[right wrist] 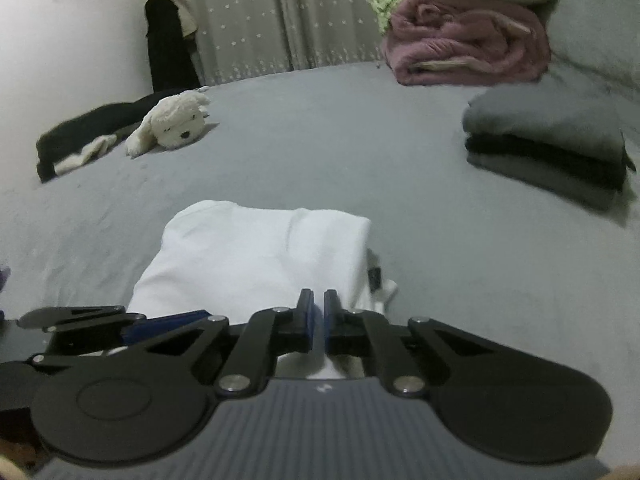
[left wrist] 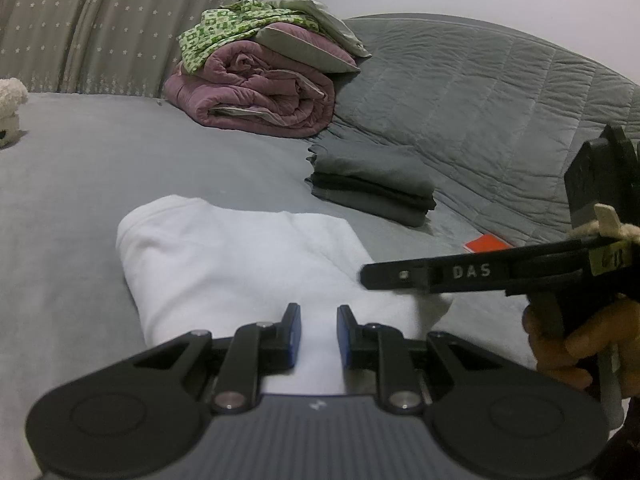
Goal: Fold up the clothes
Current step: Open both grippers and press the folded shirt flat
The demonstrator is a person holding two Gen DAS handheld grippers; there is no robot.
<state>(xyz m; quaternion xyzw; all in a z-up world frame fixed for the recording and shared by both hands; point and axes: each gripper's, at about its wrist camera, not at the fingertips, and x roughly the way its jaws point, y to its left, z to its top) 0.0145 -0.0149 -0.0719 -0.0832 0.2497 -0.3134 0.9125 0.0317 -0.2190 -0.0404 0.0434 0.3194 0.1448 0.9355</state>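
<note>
Right tongs [right wrist: 319, 322] closed at white garment's [right wrist: 256, 252] near edge, grey bed [right wrist: 360, 160] beyond.

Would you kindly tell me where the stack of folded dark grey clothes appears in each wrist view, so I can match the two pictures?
Left wrist view: the stack of folded dark grey clothes lies right of centre, beyond the white garment.
Right wrist view: the stack sits at the right edge, at mid-height.
Shared landmark: the rolled pink quilt, behind the stack in both views.
</note>
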